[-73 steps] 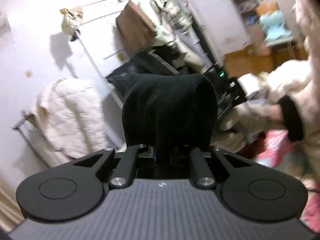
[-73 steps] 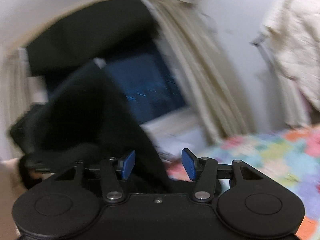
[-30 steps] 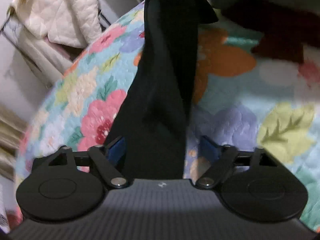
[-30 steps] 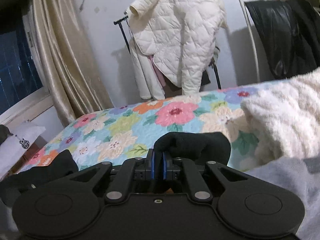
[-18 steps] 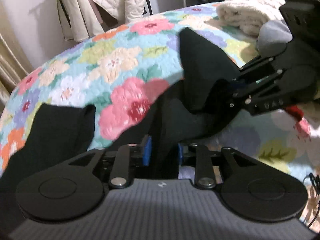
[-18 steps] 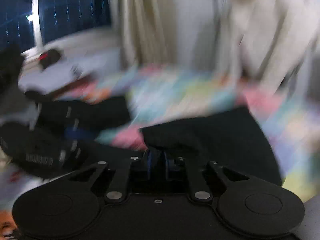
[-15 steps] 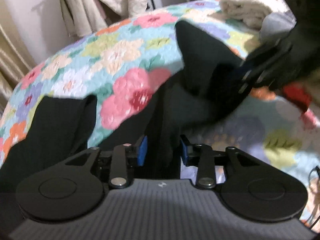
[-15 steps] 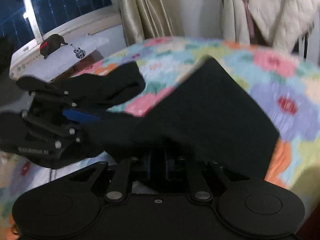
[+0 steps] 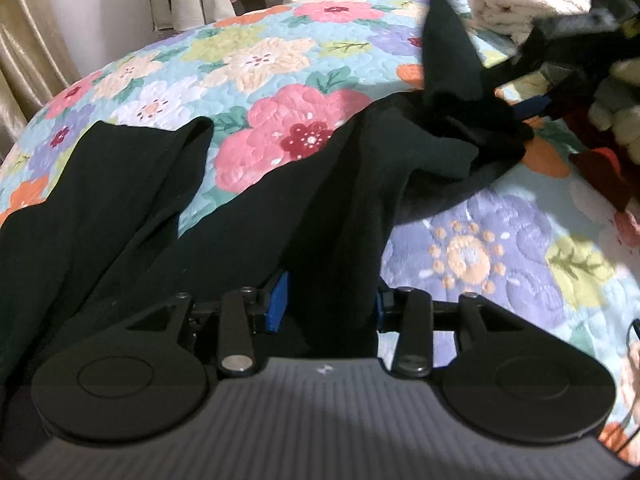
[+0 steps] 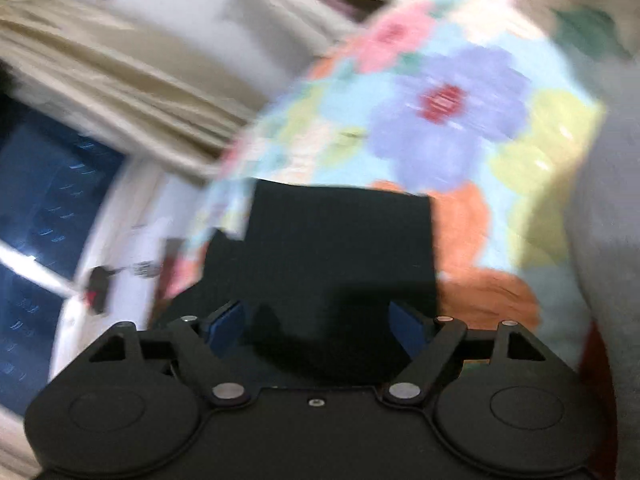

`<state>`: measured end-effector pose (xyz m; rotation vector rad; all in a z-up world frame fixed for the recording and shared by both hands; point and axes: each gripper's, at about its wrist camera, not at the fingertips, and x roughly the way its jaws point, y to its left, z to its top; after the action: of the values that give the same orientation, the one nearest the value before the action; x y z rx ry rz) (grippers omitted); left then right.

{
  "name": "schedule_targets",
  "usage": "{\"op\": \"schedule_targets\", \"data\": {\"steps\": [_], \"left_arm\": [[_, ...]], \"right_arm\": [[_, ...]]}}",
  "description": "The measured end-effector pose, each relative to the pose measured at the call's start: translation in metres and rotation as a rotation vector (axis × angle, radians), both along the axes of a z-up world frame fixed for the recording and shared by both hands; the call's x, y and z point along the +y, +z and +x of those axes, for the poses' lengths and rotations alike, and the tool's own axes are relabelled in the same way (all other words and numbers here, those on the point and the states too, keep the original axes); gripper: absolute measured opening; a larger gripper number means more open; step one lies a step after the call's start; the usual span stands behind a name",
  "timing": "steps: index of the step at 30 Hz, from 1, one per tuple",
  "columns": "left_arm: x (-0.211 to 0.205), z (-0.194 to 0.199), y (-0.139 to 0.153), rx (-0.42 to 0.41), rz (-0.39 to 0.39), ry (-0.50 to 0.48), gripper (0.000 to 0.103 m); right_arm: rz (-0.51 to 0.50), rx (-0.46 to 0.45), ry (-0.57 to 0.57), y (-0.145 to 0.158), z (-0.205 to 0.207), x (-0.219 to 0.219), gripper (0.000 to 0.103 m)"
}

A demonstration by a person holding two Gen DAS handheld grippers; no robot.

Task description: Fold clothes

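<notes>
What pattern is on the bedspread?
Big multicoloured flowers on a light blue quilted bedspread, clearest in the left wrist view.

The left wrist view looks steeply down and forward from just behind its own fingers, close over the floral quilt [image 9: 472, 248] toward the far wall. The right wrist view, blurred and rolled sideways, sits close above the same quilt, facing the curtain [image 10: 120, 80] and window [image 10: 44, 200].
</notes>
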<state>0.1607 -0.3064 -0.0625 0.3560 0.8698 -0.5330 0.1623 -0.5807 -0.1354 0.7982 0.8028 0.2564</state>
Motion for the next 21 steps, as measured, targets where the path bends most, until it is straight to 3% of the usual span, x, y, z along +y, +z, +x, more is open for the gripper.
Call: {"op": "schedule_targets", "data": {"steps": [5, 7, 10, 11, 16, 18, 21], "left_arm": [[0.026, -0.017, 0.018, -0.063, 0.005, 0.048, 0.044], [0.035, -0.026, 0.026, -0.102, 0.023, 0.067, 0.047], [0.05, -0.039, 0.036, -0.152, 0.039, 0.091, 0.048], [0.055, -0.043, 0.039, -0.164, 0.045, 0.1, 0.048], [0.093, -0.064, 0.054, -0.214, 0.081, 0.164, 0.048], [0.11, -0.071, 0.056, -0.203, 0.08, 0.198, 0.049], [0.133, -0.079, 0.054, -0.195, 0.085, 0.25, 0.049]], "right_arm": [[-0.197, -0.051, 0.024, -0.008, 0.014, 0.035, 0.082], [-0.327, -0.102, 0.044, -0.006, 0.015, 0.048, 0.062], [-0.394, -0.173, 0.009, 0.006, 0.008, 0.052, 0.018], [-0.428, -0.206, -0.003, 0.017, 0.004, 0.053, 0.012], [-0.781, -0.412, -0.091, 0.1, -0.033, 0.055, 0.007], [-0.834, -0.446, -0.13, 0.123, -0.043, 0.043, 0.007], [-0.863, -0.35, -0.087, 0.125, -0.032, 0.017, 0.01]]}}
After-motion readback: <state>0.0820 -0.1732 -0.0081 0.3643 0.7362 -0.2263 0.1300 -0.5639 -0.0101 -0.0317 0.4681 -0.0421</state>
